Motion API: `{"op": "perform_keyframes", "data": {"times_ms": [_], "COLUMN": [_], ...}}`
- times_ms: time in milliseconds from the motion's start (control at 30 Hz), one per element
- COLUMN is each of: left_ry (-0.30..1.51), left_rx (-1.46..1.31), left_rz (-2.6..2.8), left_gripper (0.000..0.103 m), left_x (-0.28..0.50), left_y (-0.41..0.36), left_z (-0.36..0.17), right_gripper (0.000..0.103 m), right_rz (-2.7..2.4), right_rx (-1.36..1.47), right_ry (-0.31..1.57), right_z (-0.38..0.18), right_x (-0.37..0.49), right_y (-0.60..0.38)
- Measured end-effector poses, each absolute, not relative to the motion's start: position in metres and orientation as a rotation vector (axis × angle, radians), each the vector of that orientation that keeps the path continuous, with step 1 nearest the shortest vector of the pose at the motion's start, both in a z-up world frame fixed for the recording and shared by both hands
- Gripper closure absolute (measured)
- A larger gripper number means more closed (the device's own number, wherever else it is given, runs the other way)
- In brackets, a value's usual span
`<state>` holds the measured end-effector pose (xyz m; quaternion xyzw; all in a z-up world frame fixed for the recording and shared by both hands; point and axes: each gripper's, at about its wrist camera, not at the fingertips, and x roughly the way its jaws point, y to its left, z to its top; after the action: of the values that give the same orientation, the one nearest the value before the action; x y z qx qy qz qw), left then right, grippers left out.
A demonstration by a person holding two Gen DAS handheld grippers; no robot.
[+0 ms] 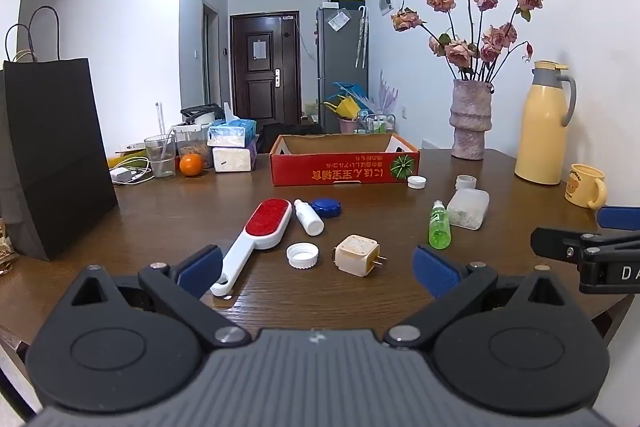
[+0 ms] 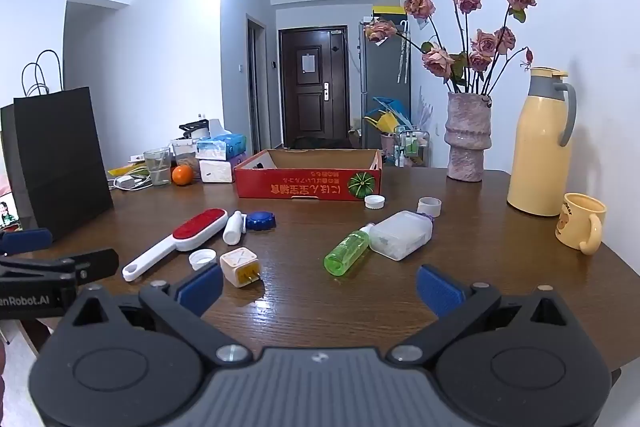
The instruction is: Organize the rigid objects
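A shallow red cardboard box (image 1: 344,169), open-topped with printing upside down on its front wall, sits at the table's twelve o'clock. At about eleven o'clock from the near edge lies a white-handled lint brush (image 1: 256,239) with a red pad, handle pointing toward seven. Just at its three o'clock a small white bottle (image 1: 309,217) lies on its side, touching a blue cap (image 1: 326,207). Nearer, a white screw cap (image 1: 302,255) rests open side up beside a cream plug adapter (image 1: 357,255), prongs toward three. At one o'clock a green bottle (image 1: 439,230) lies flat against a frosted clear container (image 1: 468,209); another white cap (image 1: 417,182) and a small white ring-shaped cap (image 1: 466,182) stand beyond.
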<state>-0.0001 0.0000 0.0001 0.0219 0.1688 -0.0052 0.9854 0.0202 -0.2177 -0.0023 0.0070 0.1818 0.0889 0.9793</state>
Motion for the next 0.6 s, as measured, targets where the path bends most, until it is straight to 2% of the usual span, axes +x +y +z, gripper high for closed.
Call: {"op": "perform_keyframes", "data": {"times_ms": [600], "left_ry": [0.342], "left_rx": [0.022], "left_rz": [-0.008], "left_gripper": [0.0], "left_x": [0.0], "left_y": [0.011], "left_z": [0.01], "right_gripper": [0.0], "right_rz": [0.176], "right_rx": [0.011], "right_ry": [0.372], "right_z": [-0.001], "right_x": [0.019], "right_y": [-0.216]}}
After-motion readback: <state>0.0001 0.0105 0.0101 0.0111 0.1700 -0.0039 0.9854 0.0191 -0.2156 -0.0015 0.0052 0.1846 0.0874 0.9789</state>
